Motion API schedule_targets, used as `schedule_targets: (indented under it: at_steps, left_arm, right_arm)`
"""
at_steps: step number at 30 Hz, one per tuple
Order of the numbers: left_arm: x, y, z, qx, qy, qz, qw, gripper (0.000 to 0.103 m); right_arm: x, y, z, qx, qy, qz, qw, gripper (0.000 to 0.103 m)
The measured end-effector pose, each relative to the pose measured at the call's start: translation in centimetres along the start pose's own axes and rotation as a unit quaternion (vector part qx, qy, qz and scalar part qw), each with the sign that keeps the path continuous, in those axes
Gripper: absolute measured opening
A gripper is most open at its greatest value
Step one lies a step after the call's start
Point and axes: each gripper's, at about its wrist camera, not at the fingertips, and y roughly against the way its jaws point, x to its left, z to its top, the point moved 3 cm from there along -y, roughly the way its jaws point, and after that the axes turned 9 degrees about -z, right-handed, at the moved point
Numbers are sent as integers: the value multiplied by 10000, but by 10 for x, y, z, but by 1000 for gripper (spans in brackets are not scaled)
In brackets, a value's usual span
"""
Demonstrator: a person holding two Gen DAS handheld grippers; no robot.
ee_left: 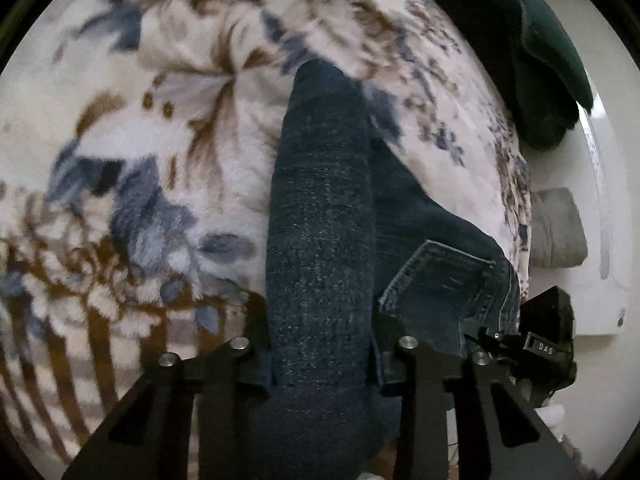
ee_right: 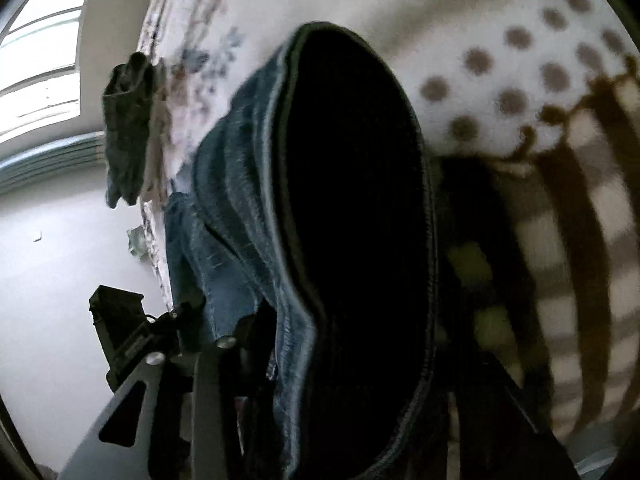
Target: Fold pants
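My left gripper (ee_left: 322,356) and right gripper (ee_right: 332,344) each pinch dark jeans (ee_left: 320,208) above floral blanket (ee_left: 168,128).

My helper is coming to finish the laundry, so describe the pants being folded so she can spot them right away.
Start from the bed's floral blanket. The jeans lie on it near the edge, pinched at their near end by both grippers. They are dark blue denim with a stitched back pocket, unlike the dark green cloth bunched farther back.

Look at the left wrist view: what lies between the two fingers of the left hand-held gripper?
A thick fold of the dark blue jeans, pinched by the left hand-held gripper; the left wrist view shows it.
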Motion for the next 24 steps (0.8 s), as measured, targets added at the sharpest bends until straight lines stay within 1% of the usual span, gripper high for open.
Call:
schedule_targets:
  at_steps: [2,6,10,12,16,19,21,22,24]
  left_arm:
    - [-13,13,-2,-91,-126,60,9999,26]
    - [-29,46,-3,-268,-62,-39,9996,26]
    - [-45,86,5,-453,-54,-96,9989,26]
    - [-53,110,18,-619,-31,-131,9980,26]
    - [-60,157,53,-945,45,-226,9953,26]
    - [-62,197,94,-1260,-15,-208,9918,26]
    - [-55,222,128,-1429,38,-238,9894,26]
    - [-49,235,153,-1506,80,-286,9882,26]
    - [-37,253,191,-1597,124,-307,9866,26]
  right_arm:
    - [7,10,-3,-47,106,-50,9999,37]
    - [33,36,-13,-79,238,-17,9997,35]
    - [70,67,-19,-108,510,46,9986,35]
    - [101,82,-20,-156,698,52,9974,35]
    - [166,104,-4,-251,1040,112,9942,35]
    - [222,113,14,-309,1232,175,9917,35]
    - [267,115,31,-380,1404,196,9892,35]
    - [285,115,38,-391,1446,236,9884,35]
    - [338,108,65,-481,1593,249,9857,35]
